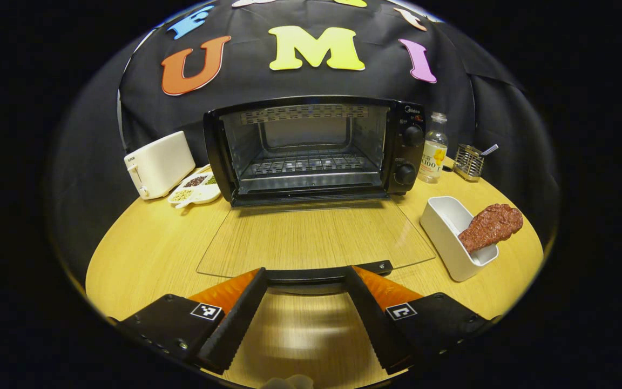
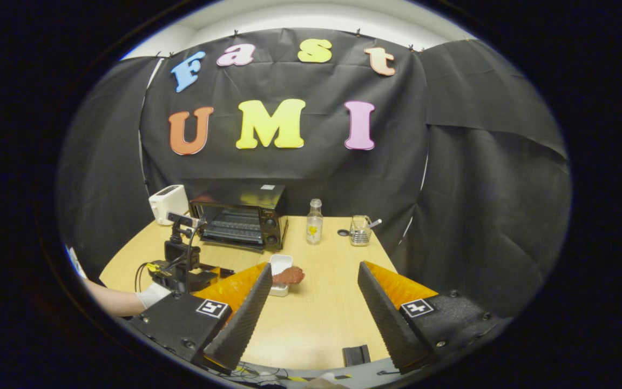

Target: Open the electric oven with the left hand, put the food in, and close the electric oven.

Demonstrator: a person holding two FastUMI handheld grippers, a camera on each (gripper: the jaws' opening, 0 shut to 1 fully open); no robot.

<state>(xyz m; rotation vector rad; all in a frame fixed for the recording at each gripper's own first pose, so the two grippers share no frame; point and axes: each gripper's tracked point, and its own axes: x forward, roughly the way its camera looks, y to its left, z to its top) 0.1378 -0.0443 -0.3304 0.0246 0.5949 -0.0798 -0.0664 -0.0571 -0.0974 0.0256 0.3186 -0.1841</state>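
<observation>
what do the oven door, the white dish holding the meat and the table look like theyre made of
Oven door: clear glass, since the table grain shows through it, with a dark, likely metal, handle.
White dish: smooth, glossy, ceramic or plastic.
Table: light wood or wood-look laminate, with visible grain.

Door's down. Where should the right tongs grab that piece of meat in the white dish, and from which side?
Take the meat by its broad end, which sticks out past the rim of the white dish on the side away from the oven. Come from above, one finger on each flat side; the narrow end sits low inside the dish walls.
</observation>
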